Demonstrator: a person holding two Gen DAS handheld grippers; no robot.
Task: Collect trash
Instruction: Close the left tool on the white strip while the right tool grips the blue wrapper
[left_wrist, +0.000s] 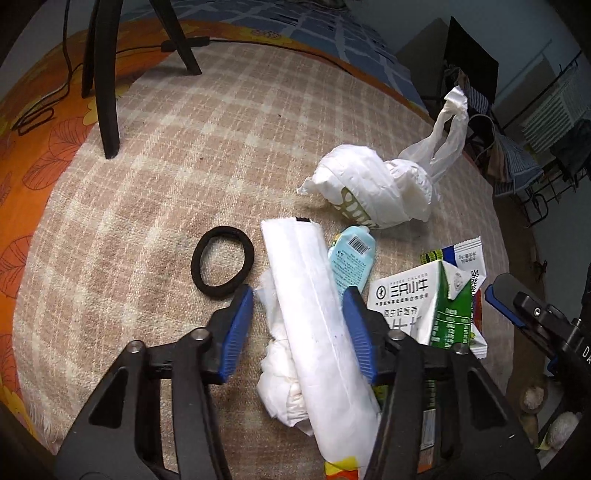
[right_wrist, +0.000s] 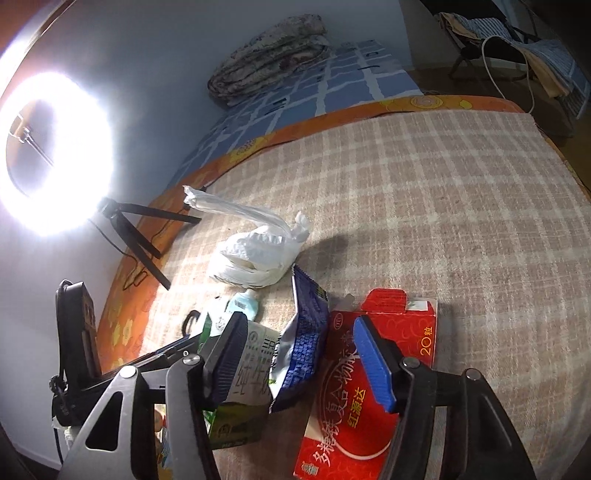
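Left wrist view
- Left gripper (left_wrist: 298, 328): jaws spread on either side of a long white packet (left_wrist: 317, 332). The right blue pad is at the packet's edge; the left pad stands clear of it, so no pinch yet.
- Tissue (left_wrist: 280, 384): crumpled, under and left of the packet, between the jaws.
- Hair tie (left_wrist: 222, 261): black loop on the checked blanket (left_wrist: 166, 177), just left of the left finger.
- Tube (left_wrist: 352, 258): pale blue, just right of the packet's far end.
- Milk carton (left_wrist: 424, 306): white and green, right of the gripper, lying over a wrapper (left_wrist: 467, 254).
- Plastic bag (left_wrist: 376, 184): white, knotted, farther off.
- Tripod (left_wrist: 107, 74): black legs at the far left.

Right wrist view
- Right gripper (right_wrist: 299, 354): jaws spread around a torn blue wrapper (right_wrist: 306, 332), pads not touching it.
- Red box (right_wrist: 369, 398): flat, under the right finger.
- Milk carton (right_wrist: 255, 362): behind the left finger.
- Plastic bag (right_wrist: 255, 254): beyond, mid-blanket.
- Ring light (right_wrist: 55, 155): lit, at the left.
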